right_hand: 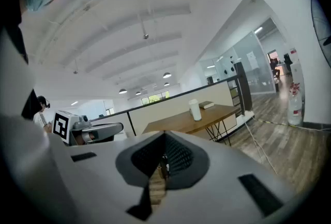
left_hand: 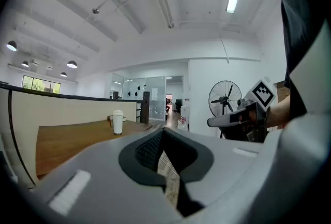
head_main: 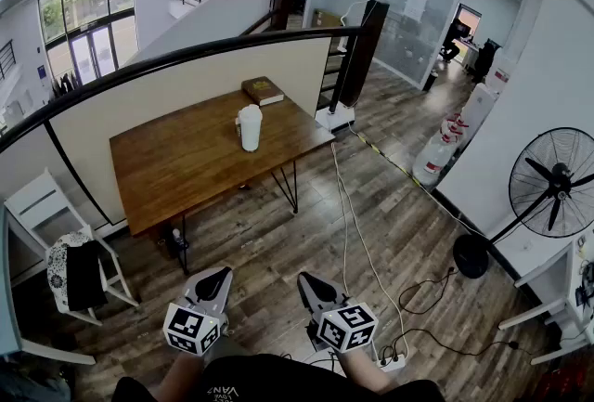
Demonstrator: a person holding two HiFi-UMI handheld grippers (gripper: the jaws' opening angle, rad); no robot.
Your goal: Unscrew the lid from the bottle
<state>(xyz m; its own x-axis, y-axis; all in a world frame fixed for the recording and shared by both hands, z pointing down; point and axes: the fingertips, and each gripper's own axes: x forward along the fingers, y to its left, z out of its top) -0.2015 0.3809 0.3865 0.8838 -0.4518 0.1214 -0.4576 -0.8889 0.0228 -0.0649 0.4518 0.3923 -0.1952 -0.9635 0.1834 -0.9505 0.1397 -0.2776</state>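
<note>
Left gripper [head_main: 215,278]: jaws clenched, nothing between them. Right gripper [head_main: 306,281]: same, closed and empty. Both sit side by side, low over the floor [head_main: 278,238], well apart from the table [head_main: 176,170]. White bottle [head_main: 250,131] stands upright on the table's far half, lid [head_main: 250,110] on. Book [head_main: 264,91] is near it at the back edge.

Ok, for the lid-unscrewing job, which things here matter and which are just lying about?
Job: white bottle with its lid, on the wooden table; left gripper and right gripper, both shut and empty, away from the table.
Lying about: book, fan, water jugs, white chair, power strip.
</note>
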